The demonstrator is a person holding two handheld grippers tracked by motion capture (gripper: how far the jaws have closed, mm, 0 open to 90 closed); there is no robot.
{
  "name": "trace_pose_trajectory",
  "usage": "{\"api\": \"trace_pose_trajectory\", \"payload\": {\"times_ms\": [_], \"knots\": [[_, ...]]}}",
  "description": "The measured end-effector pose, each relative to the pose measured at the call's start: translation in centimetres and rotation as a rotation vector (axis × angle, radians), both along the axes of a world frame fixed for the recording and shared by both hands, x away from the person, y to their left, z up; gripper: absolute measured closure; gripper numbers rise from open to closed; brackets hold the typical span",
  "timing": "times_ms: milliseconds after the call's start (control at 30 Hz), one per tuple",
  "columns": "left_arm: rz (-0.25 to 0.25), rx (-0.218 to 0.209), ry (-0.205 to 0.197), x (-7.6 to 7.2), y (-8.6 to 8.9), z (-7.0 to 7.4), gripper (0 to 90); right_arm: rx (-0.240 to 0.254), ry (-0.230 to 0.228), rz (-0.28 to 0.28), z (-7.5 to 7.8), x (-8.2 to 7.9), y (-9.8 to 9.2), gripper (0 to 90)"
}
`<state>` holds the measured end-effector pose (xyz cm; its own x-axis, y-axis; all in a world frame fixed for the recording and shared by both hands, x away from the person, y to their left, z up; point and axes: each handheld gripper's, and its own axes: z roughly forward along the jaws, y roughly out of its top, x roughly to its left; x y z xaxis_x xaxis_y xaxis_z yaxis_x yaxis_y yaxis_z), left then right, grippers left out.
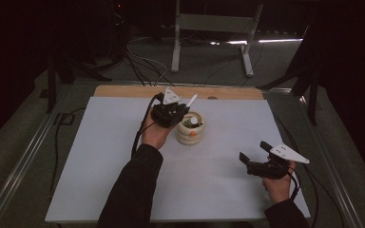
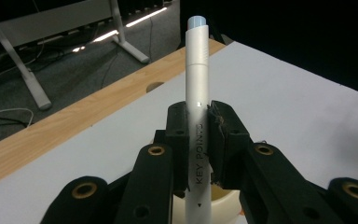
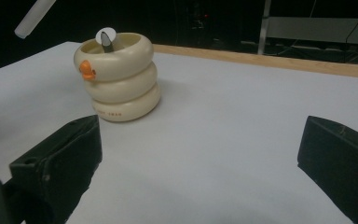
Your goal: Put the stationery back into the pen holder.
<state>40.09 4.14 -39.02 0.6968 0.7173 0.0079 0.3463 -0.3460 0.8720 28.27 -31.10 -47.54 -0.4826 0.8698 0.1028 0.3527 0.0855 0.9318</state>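
Gripping a white pen (image 2: 198, 93), the left tongs (image 1: 170, 113) hold it beside the cream holder (image 1: 190, 128); next comes lowering it inside. Right tongs (image 1: 258, 156) wait open, near right.

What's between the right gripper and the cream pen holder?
Nothing: bare white table lies between the open right gripper and the cream pen holder, seen in the right gripper view.

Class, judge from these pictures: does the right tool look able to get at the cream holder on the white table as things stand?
Probably yes. The right tool stands open, and bare table lies between it and the holder. The left tool, shut on a white pen, crowds only the holder's far side.
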Motion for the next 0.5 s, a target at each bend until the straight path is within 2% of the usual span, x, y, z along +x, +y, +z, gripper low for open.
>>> {"api": "trace_pose_trajectory", "payload": {"times_ms": [167,233,500], "knots": [[0.007,0.002,-0.007,0.23,-0.23,-0.05,79.4,0.002,0.000,0.000,0.02,0.00,-0.02,0.1],[0.021,-0.012,-0.008,0.40,-0.33,-0.15,79.4,0.004,0.000,-0.001,0.03,-0.02,-0.03,0.1],[0.030,-0.023,-0.016,0.73,-0.60,-0.36,79.4,0.001,-0.001,0.001,0.01,0.01,-0.04,0.1]]}}
